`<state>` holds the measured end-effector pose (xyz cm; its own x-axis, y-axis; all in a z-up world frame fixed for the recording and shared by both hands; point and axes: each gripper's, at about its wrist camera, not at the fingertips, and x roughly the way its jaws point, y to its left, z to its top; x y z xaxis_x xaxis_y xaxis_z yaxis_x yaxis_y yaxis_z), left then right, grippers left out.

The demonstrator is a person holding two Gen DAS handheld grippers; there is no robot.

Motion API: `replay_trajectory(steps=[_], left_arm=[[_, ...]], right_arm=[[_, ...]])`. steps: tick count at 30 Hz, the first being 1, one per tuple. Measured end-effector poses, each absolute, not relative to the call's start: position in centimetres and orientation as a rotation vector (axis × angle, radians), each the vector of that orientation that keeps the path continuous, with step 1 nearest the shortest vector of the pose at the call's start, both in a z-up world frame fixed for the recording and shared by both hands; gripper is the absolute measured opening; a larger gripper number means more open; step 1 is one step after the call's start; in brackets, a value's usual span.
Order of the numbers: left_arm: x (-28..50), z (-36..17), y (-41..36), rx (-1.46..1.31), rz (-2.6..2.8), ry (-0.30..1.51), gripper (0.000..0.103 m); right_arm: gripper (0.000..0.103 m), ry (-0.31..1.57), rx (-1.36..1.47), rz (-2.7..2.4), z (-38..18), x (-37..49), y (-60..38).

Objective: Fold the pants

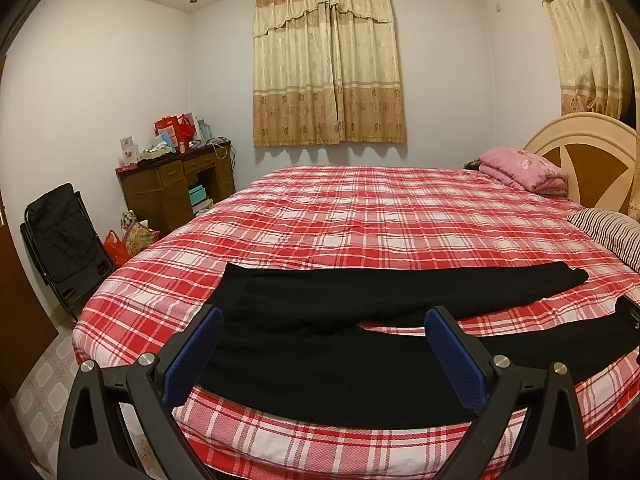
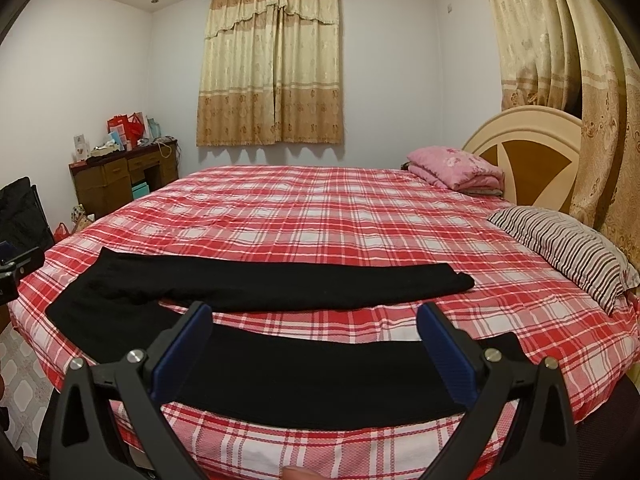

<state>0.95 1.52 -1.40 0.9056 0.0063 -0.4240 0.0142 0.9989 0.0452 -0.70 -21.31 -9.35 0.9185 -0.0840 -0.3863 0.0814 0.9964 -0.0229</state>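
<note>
Left wrist view: we see one black pants [image 1: 360,344] spread on plaid bed [image 1: 360,216], legs apart.
Left gripper [image 1: 324,320]: fingers wide apart, empty.
Right gripper [image 2: 316,316]: same.
Writing: we read none.
Pillows: striped pillow [image 2: 568,248], pink pillow [image 2: 452,166].

No legible text, brand, number or sign in either wrist view. Red gift bags [image 1: 176,128] on the wooden desk [image 1: 176,184] carry some printing, too small and blurred to read. The small white card [image 1: 129,148] standing at the desk's left end shows a picture or mark, not decipherable. The teal boxes [image 1: 197,194] under the desk show no readable label.
</note>
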Motion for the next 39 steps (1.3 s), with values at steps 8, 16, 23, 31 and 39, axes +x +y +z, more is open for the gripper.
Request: replay_trajectory(steps=[8,16,23,31,39], left_arm=[[1.2,-1.7,1.4,0.048,-0.006,0.448,0.102],[2.1,-2.8,1.6,0.047,-0.012,0.472,0.102],[5.0,-5.4,2.2,0.06,0.001,0.515,0.102],[10.3,-8.4,5.2,0.083,0.006,0.552,0.102],[18.7,-10.3,13.4,0.137,0.126,0.624,0.102]], right_arm=[[0.103,0.411,-0.01,-0.095,-9.4,-0.3,-21.2],[0.103,0.429,-0.011,-0.104,-10.0,0.1,-21.3],[0.103,0.479,-0.024,-0.115,-11.4,1.5,-21.5],[0.103,0.55,-0.033,-0.126,-13.7,3.2,-22.2],[0.103,0.567,-0.041,-0.139,-15.6,4.4,-22.6]])
